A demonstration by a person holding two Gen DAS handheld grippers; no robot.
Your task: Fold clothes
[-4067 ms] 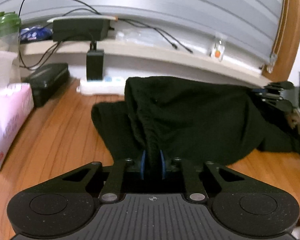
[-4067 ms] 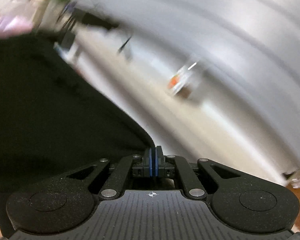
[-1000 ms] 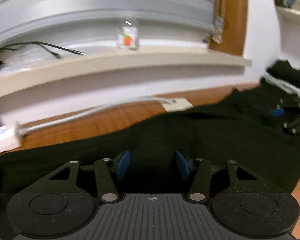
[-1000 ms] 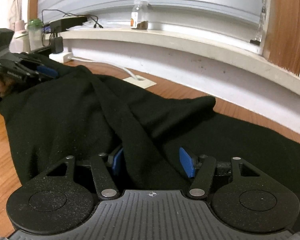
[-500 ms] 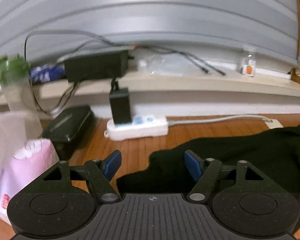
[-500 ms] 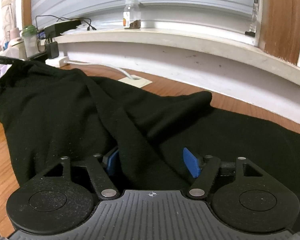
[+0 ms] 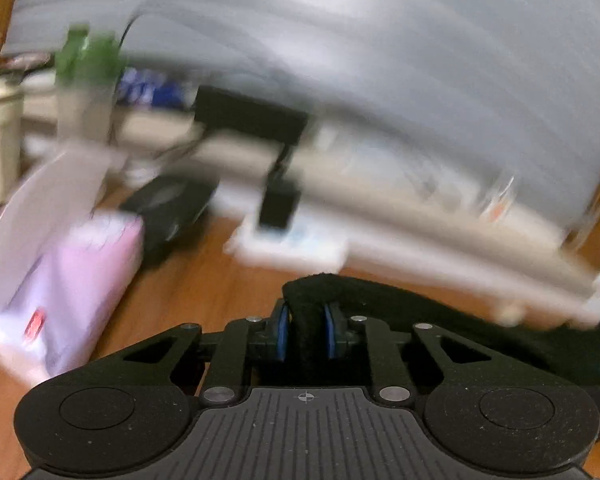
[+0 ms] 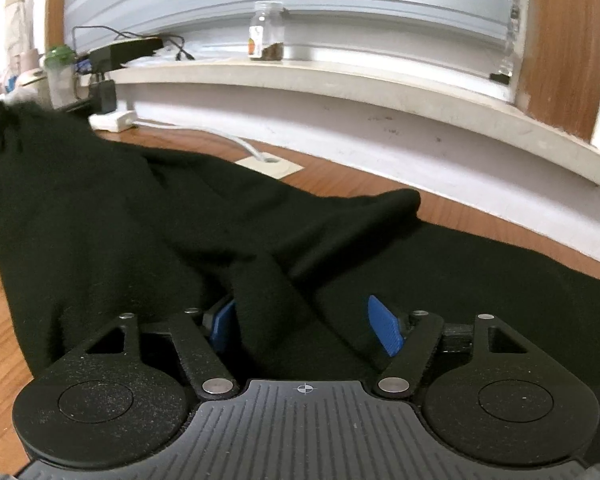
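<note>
A black garment lies spread over the wooden table, bunched and lifted at its far left end. My left gripper is shut on a thick fold of this black garment, which trails off to the right; this view is blurred by motion. My right gripper is open, its blue pads apart, with a ridge of the cloth lying between them and over the left pad.
A pink tissue pack, a dark case and a white power strip stand at the table's left back. A sill holds a jar and a black box. A white cable crosses the table.
My left gripper has closed on an edge of the black garment and is moving fast. My right gripper stays open over the cloth, and the garment's far left end has risen.
</note>
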